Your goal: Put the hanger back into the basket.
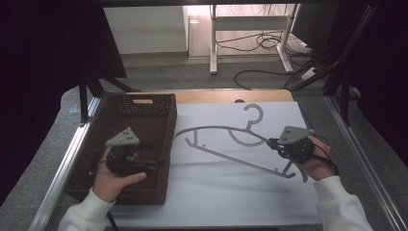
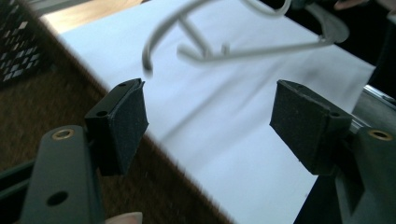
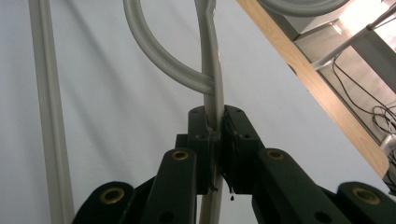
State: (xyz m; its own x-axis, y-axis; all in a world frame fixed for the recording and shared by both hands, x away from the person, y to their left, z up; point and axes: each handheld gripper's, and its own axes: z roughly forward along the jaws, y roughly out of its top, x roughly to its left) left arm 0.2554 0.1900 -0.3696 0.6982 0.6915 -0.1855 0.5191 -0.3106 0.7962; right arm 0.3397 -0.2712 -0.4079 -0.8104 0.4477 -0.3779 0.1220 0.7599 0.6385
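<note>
Hanger: the grey hanger [image 1: 231, 144] lies on the white counter [image 1: 226, 192] right of the brown basket [image 1: 144, 115], long axis slanting away from the basket.
Right gripper [image 1: 281, 143]: fingers clamped on the hanger's arm.
Left gripper [image 1: 159, 161]: fingers apart, over the basket's rim, pointing at the hanger's near end.
Room: open counter beyond the basket.

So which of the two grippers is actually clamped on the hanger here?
The right gripper: its jaws pinch the grey hanger. The left gripper is open with nothing between its jaws, over the brown basket.
</note>
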